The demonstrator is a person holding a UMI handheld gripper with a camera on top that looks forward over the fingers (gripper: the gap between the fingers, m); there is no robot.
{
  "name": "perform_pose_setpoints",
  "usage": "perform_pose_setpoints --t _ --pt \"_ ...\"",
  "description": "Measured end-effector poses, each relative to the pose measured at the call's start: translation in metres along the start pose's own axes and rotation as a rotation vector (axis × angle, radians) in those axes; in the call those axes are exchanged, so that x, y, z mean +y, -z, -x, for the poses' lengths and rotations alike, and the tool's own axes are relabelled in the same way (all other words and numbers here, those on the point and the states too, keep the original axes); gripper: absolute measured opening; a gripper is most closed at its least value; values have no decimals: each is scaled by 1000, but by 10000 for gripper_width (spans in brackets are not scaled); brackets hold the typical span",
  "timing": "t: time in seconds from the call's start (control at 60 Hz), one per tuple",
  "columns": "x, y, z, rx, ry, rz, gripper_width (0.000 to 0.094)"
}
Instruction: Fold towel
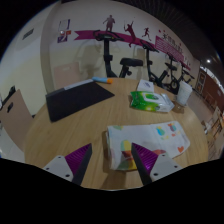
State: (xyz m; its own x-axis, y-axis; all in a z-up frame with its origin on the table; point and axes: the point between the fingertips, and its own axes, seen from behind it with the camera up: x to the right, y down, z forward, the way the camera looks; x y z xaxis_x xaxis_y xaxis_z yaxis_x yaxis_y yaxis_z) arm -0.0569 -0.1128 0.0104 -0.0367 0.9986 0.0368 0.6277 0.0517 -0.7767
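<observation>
A white towel with coloured patches lies flat on the wooden table, just ahead of my gripper and stretching away past the right finger. The towel's near edge lies between and just beyond the fingertips. The two fingers with their purple pads stand wide apart and hold nothing.
A dark mat lies on the table at the far left. A green and white packet and a white container stand farther back on the right. Exercise bikes stand beyond the table by the wall.
</observation>
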Motion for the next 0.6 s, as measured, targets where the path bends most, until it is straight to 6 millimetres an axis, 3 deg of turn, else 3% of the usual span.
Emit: perform_pose_setpoints --t 0.05,0.117,0.183,0.3,0.317,0.433,0.467,0.6 --pt "6 -11 1 -1 0 23 797" --pt "9 -21 3 -21 -9 23 432" --pt "8 -24 -18 83 40 25 67" --pt "11 -20 -16 111 110 67 31" --pt "11 -26 -13 107 99 72 30" --pt "-3 12 16 45 -15 121 26" --pt "-10 11 23 33 -46 120 25" --pt "-52 53 38 -65 -199 115 25"
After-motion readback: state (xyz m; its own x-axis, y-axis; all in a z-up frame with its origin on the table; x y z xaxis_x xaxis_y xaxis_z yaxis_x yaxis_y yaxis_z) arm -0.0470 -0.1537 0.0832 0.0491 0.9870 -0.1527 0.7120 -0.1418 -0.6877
